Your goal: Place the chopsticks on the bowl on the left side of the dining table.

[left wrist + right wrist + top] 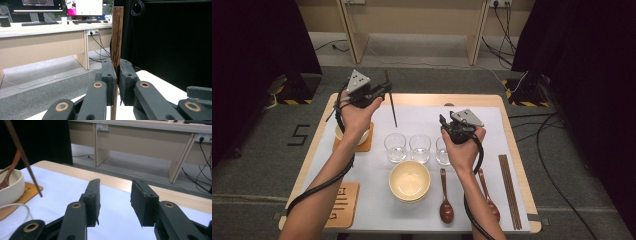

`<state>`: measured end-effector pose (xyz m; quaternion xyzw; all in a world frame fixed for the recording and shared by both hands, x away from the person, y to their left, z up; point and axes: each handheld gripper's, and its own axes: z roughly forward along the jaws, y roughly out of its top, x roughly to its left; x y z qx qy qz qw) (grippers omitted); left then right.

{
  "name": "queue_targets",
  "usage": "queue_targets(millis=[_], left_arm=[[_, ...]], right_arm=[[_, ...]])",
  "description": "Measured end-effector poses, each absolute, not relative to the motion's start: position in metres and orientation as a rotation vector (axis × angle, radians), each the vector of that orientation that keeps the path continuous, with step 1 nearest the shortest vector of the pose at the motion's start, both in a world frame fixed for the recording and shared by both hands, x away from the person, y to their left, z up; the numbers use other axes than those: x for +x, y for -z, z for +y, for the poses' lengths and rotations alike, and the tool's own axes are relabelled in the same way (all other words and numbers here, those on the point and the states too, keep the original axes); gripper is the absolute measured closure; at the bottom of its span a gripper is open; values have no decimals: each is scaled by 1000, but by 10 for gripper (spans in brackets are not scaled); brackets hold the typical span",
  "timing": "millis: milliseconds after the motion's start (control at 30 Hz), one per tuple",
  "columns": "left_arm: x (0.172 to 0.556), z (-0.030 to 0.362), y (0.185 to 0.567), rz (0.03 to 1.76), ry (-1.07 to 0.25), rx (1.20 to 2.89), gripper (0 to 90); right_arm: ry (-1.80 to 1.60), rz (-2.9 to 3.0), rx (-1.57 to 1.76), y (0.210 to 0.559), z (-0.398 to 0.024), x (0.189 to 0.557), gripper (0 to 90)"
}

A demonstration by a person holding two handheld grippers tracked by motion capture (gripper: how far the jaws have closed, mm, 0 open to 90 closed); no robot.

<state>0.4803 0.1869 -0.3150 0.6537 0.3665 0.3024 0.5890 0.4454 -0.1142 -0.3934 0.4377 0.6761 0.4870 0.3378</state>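
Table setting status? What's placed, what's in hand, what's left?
Looks done: one bowl with a spoon in it sits on its coaster.
In hand: left gripper is shut on one chopstick, held over the table. Right gripper is open, holding nothing.
Seemingly left: second bowl, two spoons, remaining chopsticks, bare coaster.

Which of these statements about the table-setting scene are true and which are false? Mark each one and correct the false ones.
1. The left gripper is shut on a dark wooden chopstick. True.
2. The right gripper holds a spoon. False: its jaws stand apart with nothing between them.
3. Three clear glasses stand in a row beyond the empty cream bowl. True.
4. The brown spoons lie to the left of that bowl in the high view. False: they lie to its right.
5. More chopsticks lie near the table's right edge. True.
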Motion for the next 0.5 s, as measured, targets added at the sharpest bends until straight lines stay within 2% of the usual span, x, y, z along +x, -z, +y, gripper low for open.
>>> queue_targets(millis=[500], left_arm=[[471,200,316,858,-741,1522,834]], right_arm=[[-1244,1716,1236,418,-156,431,596]])
